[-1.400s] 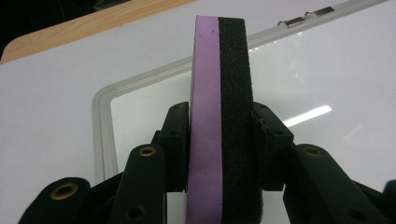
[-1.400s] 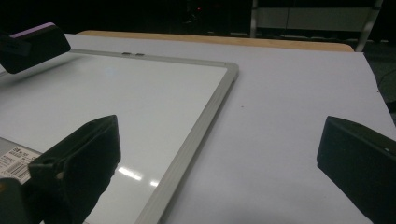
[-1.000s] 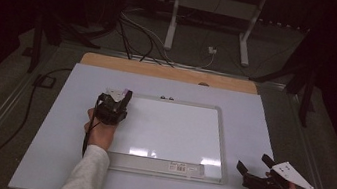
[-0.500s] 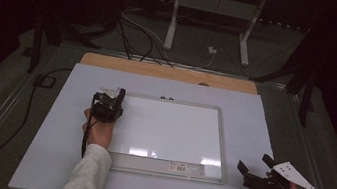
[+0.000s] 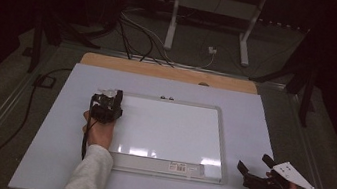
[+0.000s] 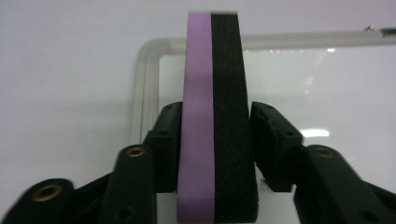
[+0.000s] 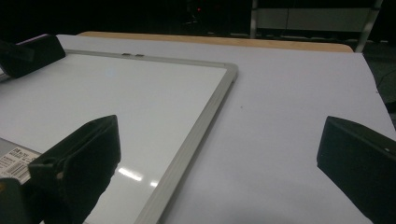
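We see the left gripper (image 6: 212, 140) with an eraser (image 6: 217, 116) between its jaws, which have just been opening: gaps show beside both pads. It sits at the whiteboard's (image 5: 166, 129) 10 o'clock corner. The right gripper (image 5: 258, 173), at 4 o'clock, stands wide apart, empty.
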